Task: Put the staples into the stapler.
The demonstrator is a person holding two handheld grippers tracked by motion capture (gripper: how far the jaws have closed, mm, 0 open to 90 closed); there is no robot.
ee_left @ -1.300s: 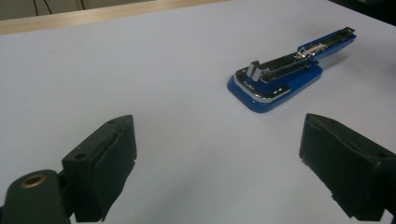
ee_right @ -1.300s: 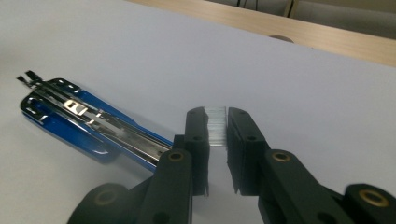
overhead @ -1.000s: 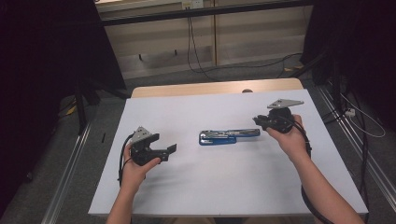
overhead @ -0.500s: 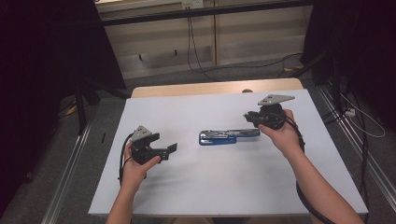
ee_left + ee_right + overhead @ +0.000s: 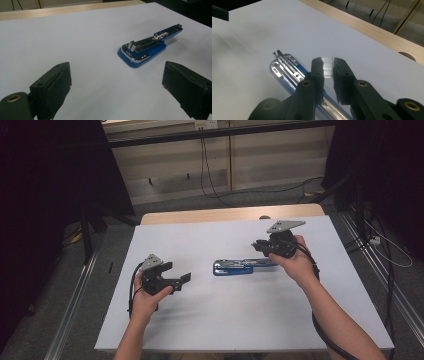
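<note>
Blue plastic with a bright metal magazine: the stapler lies opened out flat on the white table, near the centre and slightly to the right, its long axis running left to right. In the left gripper view the stapler rests flat on the sheet, its rounded blue base nearest the camera and its narrow end pointing away. In the right gripper view the open channel of the stapler passes beneath the jaws. The right gripper is held by the person's right hand just above the right end of the stapler. Its jaws are drawn close together and clamp a strip of staples, a small silvery block with fine ridges, which sits between the two pads clear of the stapler. The left gripper is held by the left hand at the left side of the table, well apart from the stapler. Its jaws stand wide apart with nothing between them and point right toward the stapler. A bare wooden edge runs along the far side of the table.
</note>
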